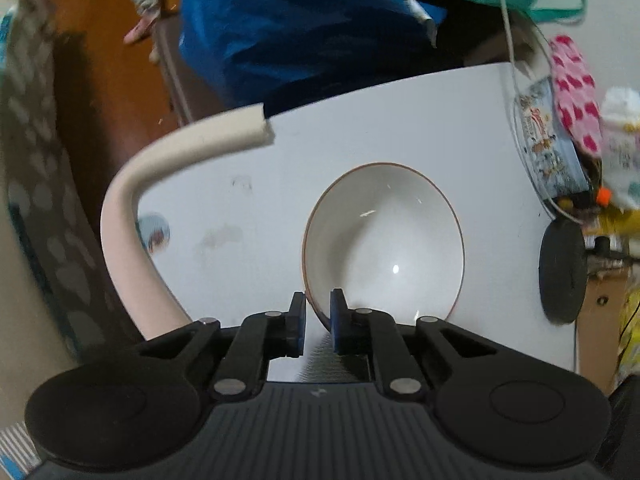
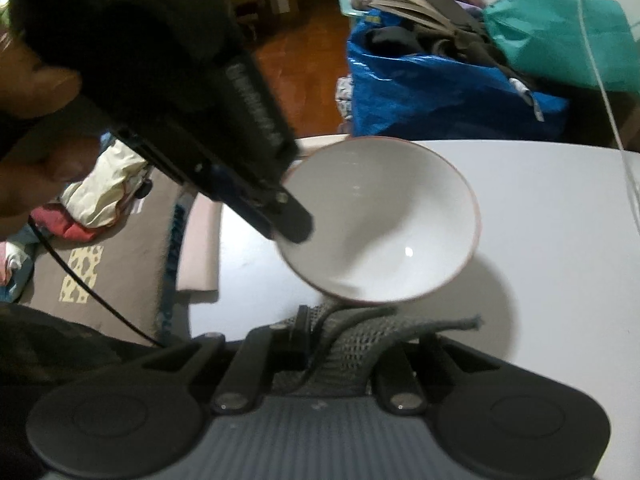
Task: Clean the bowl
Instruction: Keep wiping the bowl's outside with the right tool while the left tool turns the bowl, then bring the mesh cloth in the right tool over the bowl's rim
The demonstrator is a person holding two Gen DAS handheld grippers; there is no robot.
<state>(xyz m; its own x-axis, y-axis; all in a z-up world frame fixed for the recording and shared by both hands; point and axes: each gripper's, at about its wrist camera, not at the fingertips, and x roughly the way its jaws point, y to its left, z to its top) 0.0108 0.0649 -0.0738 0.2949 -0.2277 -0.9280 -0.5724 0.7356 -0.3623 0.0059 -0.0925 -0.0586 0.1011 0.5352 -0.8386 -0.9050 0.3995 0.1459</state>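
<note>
White table [image 2: 540,240], cluttered room behind it: blue bag [image 2: 440,92] and teal bag [image 2: 560,32] past the far edge. You're pinching the bowl [image 2: 384,220] by its near rim with the left gripper [image 1: 319,312], one finger inside the wall, one outside, and tilting it so the open side is facing your right. Right gripper [image 2: 340,336] is clamping a grey knit cloth [image 2: 360,344], sitting just below the bowl's lower rim, cloth near the rim or touching it. Bowl is lying straight ahead of the cloth and slightly up. Inside is looking white and glossy, so can't judge wiped or not.
</note>
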